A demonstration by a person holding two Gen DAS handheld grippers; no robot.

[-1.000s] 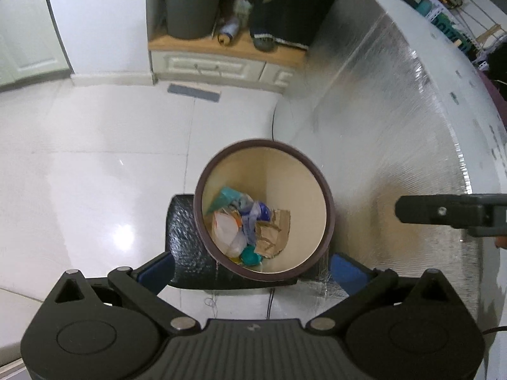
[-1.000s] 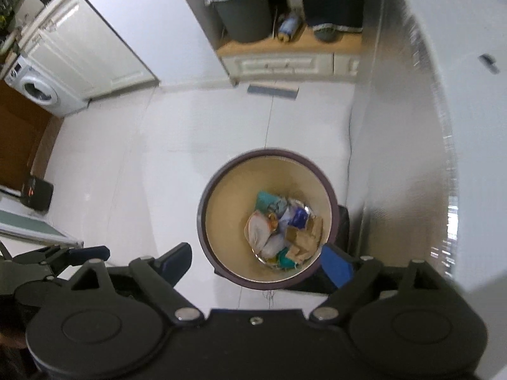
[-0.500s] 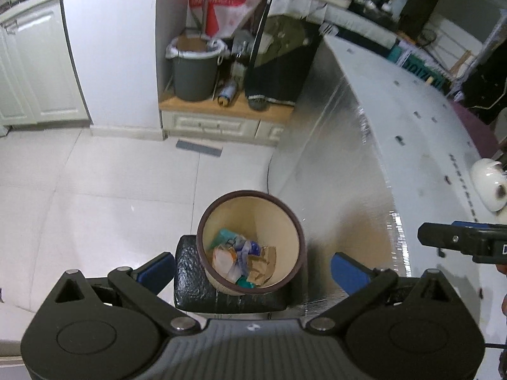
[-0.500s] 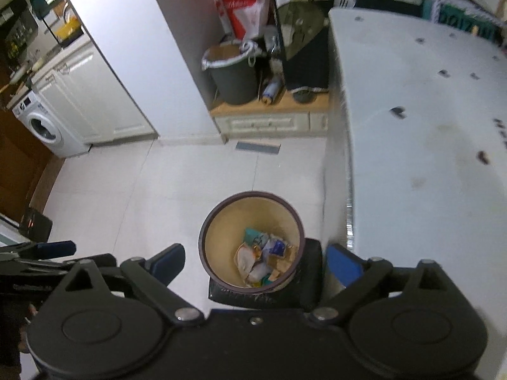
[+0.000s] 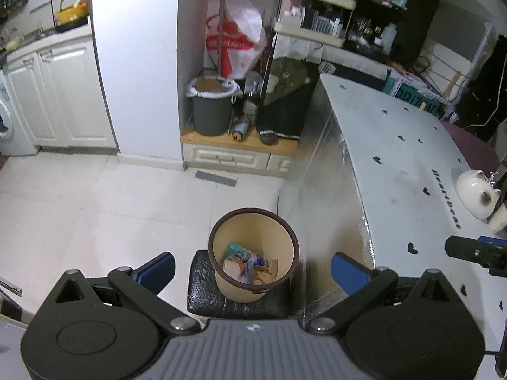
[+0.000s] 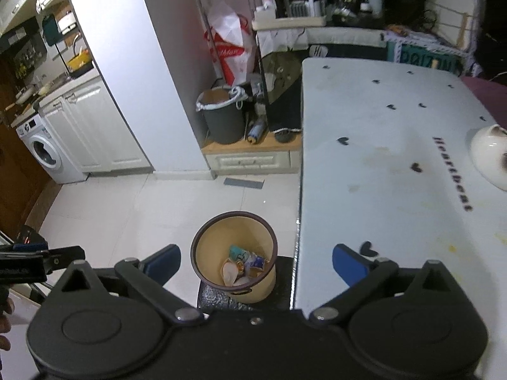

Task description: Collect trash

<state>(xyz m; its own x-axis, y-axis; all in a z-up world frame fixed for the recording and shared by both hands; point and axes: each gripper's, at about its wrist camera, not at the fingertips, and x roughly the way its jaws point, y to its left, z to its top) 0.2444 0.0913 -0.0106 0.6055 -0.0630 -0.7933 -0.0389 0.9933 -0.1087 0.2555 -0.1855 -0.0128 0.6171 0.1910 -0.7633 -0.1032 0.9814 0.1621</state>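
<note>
Beige bin on a black stool beside the worktop already holds crumpled trash. Left tool gapes empty; right tool is opening, nothing between. Worktop looks cleared; collecting seems nearly finished.

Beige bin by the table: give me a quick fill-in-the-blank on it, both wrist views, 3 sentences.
1. The beige bin stands on a black ____.
2. The wrappers lie ____ the beige bin.
3. The right gripper has jaws that are opening, with ____ held between them.

Missing words: stool; inside; nothing
</note>
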